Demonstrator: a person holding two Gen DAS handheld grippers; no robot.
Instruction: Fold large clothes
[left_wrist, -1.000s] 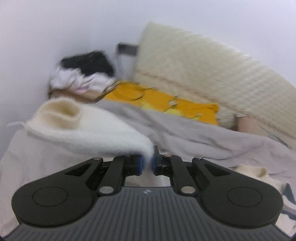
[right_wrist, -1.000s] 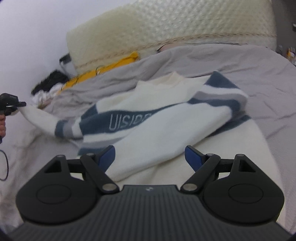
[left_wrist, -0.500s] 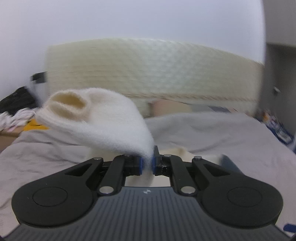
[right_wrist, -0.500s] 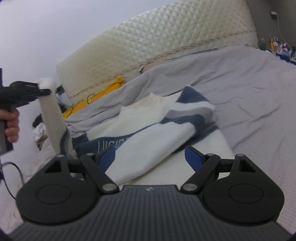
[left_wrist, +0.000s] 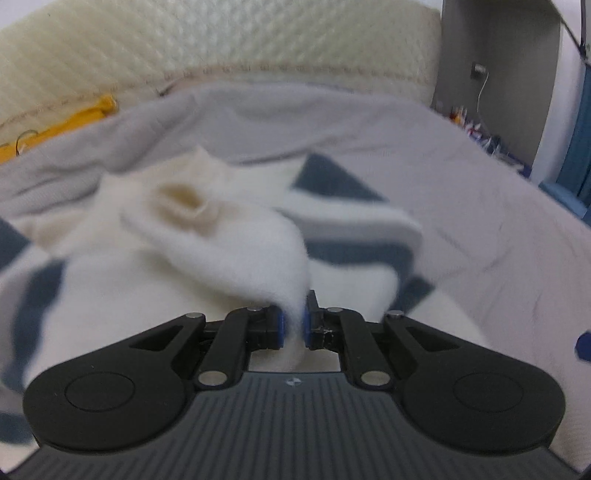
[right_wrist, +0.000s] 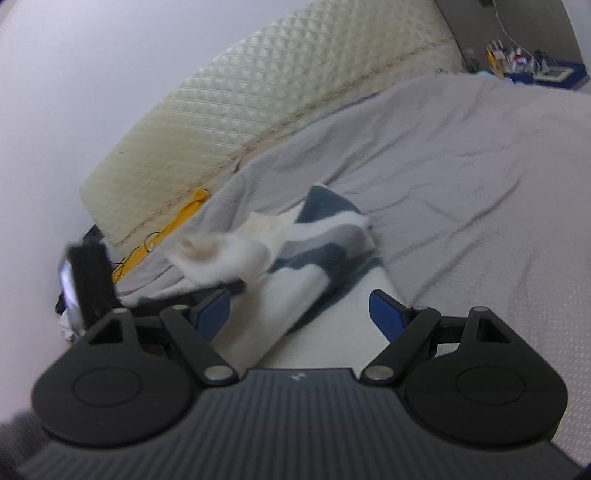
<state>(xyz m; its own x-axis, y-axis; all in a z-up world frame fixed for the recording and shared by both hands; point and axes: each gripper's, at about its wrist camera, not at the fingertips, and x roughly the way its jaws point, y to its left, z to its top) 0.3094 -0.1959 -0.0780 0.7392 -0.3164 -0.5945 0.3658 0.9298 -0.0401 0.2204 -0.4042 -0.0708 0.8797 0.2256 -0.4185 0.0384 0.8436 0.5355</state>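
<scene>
- Pinching the fuzzy cream sleeve (left_wrist: 236, 254) of the sweater (left_wrist: 122, 295) between its blue pads, my left gripper (left_wrist: 293, 325) is clenched tight on the knit, with only a thin fold of cloth between the jaws.
- Beyond the pads the sleeve bulges into a soft, rounded tube, and its open cuff (left_wrist: 184, 201) shows a darker cream hollow.
- Spread on the bed, the sweater is thick and fleecy, cream with broad navy and grey bands; much of it is blurred in the left wrist view.
- My right gripper (right_wrist: 299, 314) stands released, its blue-tipped fingers (right_wrist: 386, 314) wide apart above the sweater's near cream edge, gripping nothing.
- From the right wrist view, the left gripper (right_wrist: 236, 284) shows as a black shape at the left with the pale sleeve (right_wrist: 221, 254) draped from it over the striped body.
- Under everything lies a grey bedsheet (right_wrist: 461, 177), finely textured and creased into long wrinkles.
- Behind the bed stands a cream quilted headboard (right_wrist: 236, 110) with a raised diamond pattern, and a yellow cloth (right_wrist: 181, 218) lies along its base.
</scene>
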